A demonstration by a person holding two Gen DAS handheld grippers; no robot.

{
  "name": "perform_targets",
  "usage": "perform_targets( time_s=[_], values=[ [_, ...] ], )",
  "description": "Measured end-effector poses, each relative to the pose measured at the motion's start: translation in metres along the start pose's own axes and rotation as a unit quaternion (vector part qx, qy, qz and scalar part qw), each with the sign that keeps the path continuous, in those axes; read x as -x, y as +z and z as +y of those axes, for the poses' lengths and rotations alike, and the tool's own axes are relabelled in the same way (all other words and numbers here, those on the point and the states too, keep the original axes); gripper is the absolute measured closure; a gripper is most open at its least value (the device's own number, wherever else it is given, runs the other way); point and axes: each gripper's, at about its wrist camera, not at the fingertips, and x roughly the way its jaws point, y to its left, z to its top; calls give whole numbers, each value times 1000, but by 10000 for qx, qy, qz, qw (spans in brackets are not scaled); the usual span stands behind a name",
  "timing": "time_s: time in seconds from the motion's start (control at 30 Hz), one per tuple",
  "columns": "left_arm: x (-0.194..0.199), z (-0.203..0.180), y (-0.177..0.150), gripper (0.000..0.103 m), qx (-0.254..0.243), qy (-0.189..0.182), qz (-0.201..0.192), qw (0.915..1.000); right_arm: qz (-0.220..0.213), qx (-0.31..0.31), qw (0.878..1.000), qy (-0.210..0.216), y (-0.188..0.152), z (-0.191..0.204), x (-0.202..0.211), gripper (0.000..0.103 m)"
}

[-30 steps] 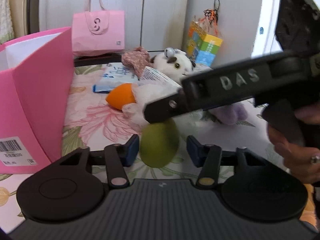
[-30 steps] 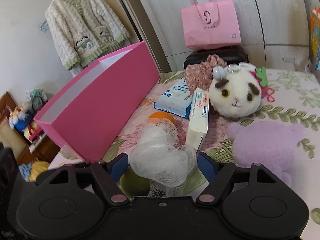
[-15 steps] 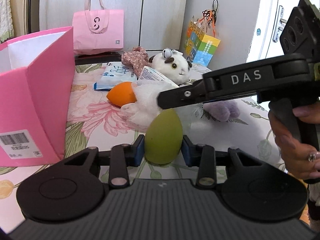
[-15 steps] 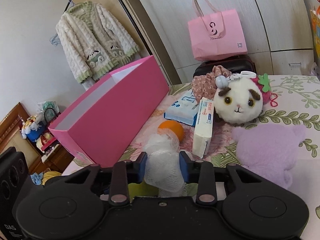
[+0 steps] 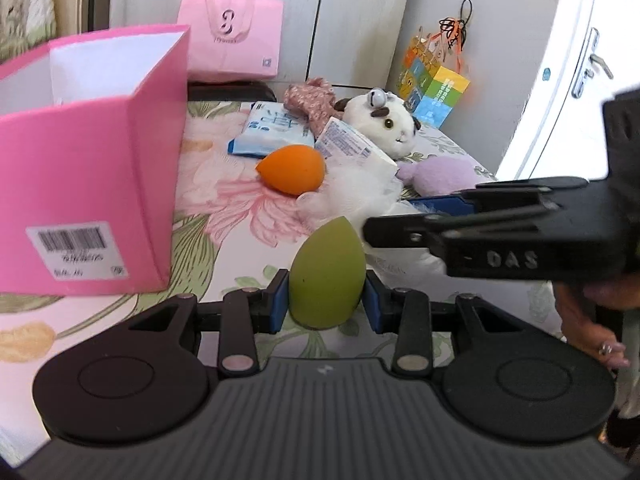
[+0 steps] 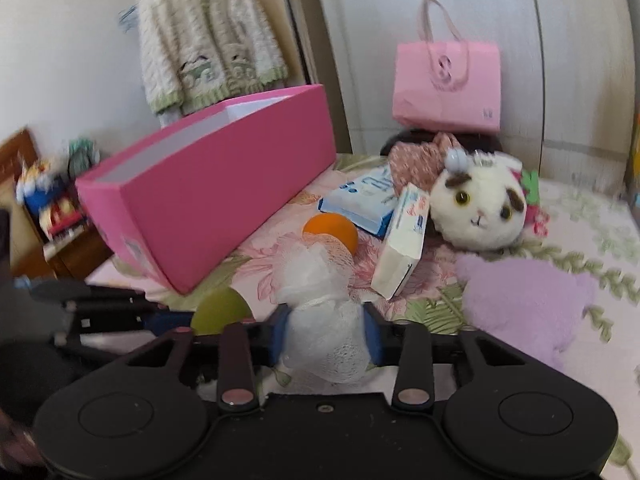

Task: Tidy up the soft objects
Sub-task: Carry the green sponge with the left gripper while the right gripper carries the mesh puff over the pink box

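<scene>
My left gripper (image 5: 326, 304) is shut on a green egg-shaped sponge (image 5: 326, 272), which stands upright between the blue pads. Just to its right, my right gripper (image 6: 326, 336) is closing its jaws, and the pads press on a white mesh puff (image 6: 316, 280). An orange sponge (image 5: 292, 174) lies on the floral bedspread just beyond. An open pink box (image 5: 92, 184) stands on the left. Further back lie a white plush animal (image 6: 480, 208) and a purple plush (image 6: 528, 300).
A blue tissue pack (image 6: 368, 196) and a white pack (image 6: 404, 248) lie between the orange sponge and the plush. A patterned cloth (image 5: 312, 98) and a pink bag (image 5: 230, 40) sit at the back by the cupboards. A person's hand (image 5: 592, 320) holds the right gripper.
The right jaws went from wide apart to pressing on the mesh puff, and that gripper rolled. The left jaws closed onto the green sponge. Both views shifted slightly.
</scene>
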Motion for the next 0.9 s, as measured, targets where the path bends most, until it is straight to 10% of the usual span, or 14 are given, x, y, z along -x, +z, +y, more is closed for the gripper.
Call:
perform_targets(
  time_s=[0.9],
  values=[
    [75, 45, -9, 66, -200, 248, 852, 9959, 207, 860, 9960, 129, 4, 80, 53, 87]
  ],
)
